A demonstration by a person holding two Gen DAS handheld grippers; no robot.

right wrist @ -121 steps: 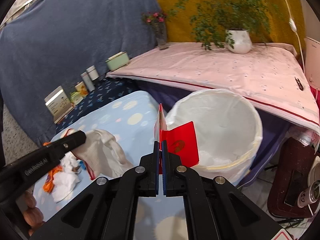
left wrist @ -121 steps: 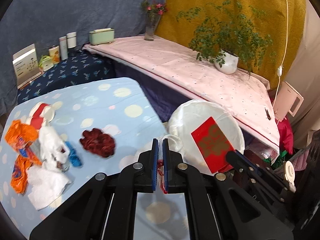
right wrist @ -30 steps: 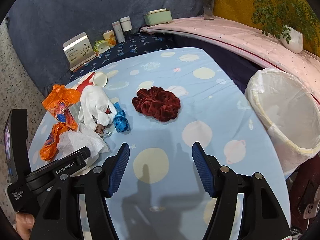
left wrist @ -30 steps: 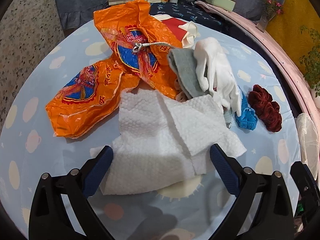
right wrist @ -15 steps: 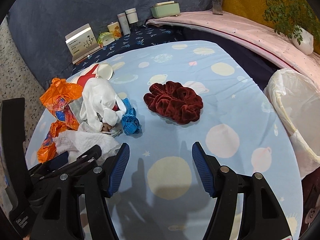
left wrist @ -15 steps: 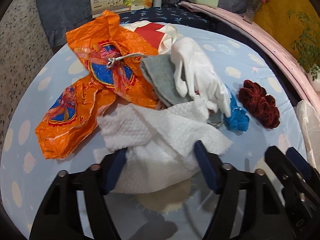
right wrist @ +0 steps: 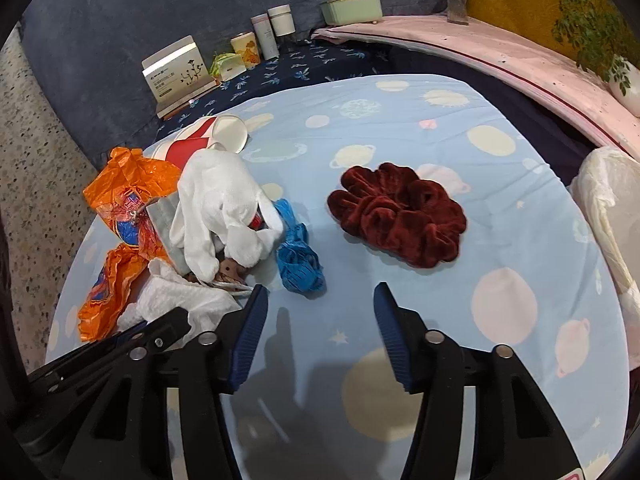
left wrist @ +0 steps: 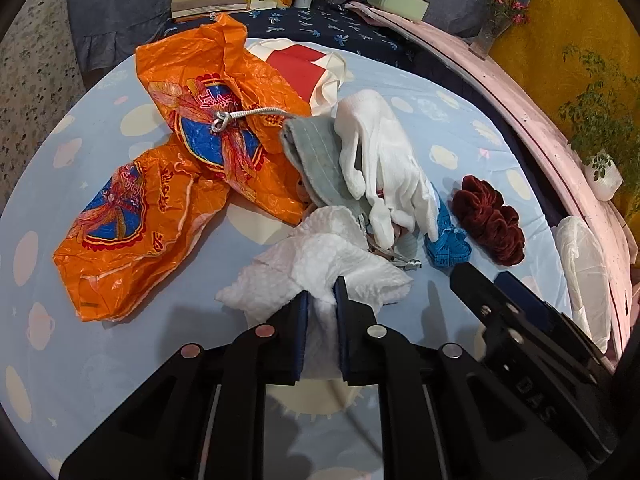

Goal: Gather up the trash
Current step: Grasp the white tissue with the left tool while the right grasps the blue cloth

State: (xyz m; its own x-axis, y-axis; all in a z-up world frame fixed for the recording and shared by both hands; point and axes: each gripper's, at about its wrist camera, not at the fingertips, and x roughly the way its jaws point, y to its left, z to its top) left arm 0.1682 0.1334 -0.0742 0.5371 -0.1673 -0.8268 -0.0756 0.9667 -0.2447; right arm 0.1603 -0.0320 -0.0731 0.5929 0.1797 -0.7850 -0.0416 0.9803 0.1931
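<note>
Trash sits heaped at the left of the blue table [right wrist: 460, 128]: one white paper towel [left wrist: 320, 264], two orange bags [left wrist: 168, 184], one white glove [left wrist: 384, 160], one blue wad [right wrist: 298, 258]. The left gripper [left wrist: 321, 300], jaws just closing, pinches the towel's near edge. The right gripper [right wrist: 318, 320], closing too, hangs half open and empty over bare cloth, a maroon scrunchie [right wrist: 400, 212] ahead.

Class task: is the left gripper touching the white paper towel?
Touching. In the left wrist view the left gripper has just closed, its pads pinching a fold of the white paper towel.
</note>
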